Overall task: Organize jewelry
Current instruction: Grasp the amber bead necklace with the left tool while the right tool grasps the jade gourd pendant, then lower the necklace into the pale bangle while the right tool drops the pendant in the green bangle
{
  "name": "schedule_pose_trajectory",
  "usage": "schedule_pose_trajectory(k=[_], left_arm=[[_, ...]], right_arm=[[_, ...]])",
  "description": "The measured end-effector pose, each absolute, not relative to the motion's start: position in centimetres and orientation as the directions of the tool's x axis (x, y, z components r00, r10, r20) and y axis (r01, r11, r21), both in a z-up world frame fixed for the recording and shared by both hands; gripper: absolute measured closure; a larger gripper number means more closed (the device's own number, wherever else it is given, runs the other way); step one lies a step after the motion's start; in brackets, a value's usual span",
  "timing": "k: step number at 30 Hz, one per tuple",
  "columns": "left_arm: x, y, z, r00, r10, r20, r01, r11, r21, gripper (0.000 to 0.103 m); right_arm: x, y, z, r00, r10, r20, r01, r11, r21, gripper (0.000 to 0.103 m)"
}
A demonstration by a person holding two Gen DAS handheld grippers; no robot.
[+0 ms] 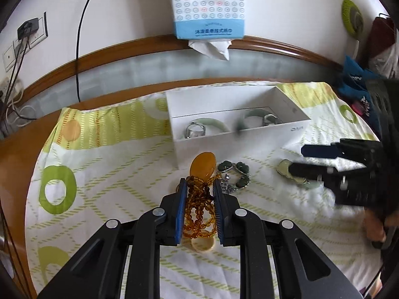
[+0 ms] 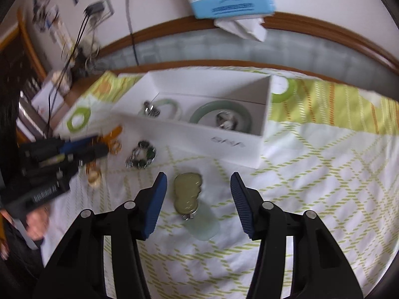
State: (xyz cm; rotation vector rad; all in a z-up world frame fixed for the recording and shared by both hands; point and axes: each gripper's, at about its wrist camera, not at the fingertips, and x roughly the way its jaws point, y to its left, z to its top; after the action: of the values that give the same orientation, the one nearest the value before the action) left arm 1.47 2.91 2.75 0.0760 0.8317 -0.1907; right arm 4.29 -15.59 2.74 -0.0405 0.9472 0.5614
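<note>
My left gripper [image 1: 199, 184] is shut on an amber bead necklace [image 1: 199, 209] with an amber oval pendant [image 1: 203, 165], low over the cloth. A green stone bracelet [image 1: 234, 174] lies just to its right. My right gripper [image 2: 197, 182] is open, its fingers either side of a pale green jade pendant [image 2: 188, 195] on the cloth. A white box [image 1: 239, 137] behind holds two jade bangles [image 1: 212, 123] and silver pieces. The box [image 2: 189, 134] and the bracelet [image 2: 141, 158] also show in the right wrist view.
A green-patterned cloth [image 1: 99, 154] covers the wooden table [image 1: 17, 159]. A tissue pack [image 1: 208, 7] hangs on the wall behind. Sockets and cables [image 1: 22, 39] are at the far left. Bags and clutter [image 1: 361, 79] sit at the far right.
</note>
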Motion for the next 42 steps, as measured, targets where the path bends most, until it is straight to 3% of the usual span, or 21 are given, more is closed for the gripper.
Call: schedule_pose_trajectory(k=[4,5,19,35,42], left_arm=[[2.2,2.8,3.0,0.660,-0.128,-0.740,0.185,0.983,-0.005,0.082],[2.0,3.0,3.0,0.661,-0.127,-0.740,0.183,0.983,-0.005,0.082],[1.3,4.1,3.8,0.689,-0.146,-0.710,0.156,0.986,-0.051,0.082],[1.0,4.4,4.4,0.707,-0.160,-0.689,0.153,0.986,-0.072,0.082],[3.3,3.1,7.4,0.697,-0.201,-0.689,0.176,0.979,-0.108,0.082]], right_arm=[[2.9,-13.2,2.0,0.504,0.327,-0.799,-0.515,0.857,0.026,0.063],[2.9,-13.1,2.1,0.503,0.334,-0.797,-0.523,0.852,0.028,0.078],[4.5,-19.0,4.9,0.549,0.471,-0.690,-0.403,0.873,0.275,0.078],[4.5,-20.4,5.6,0.570,0.493,-0.657,-0.376,0.868,0.325,0.078],[6.1,-21.1,7.1,0.564,0.526,-0.637,-0.346,0.851,0.396,0.078]])
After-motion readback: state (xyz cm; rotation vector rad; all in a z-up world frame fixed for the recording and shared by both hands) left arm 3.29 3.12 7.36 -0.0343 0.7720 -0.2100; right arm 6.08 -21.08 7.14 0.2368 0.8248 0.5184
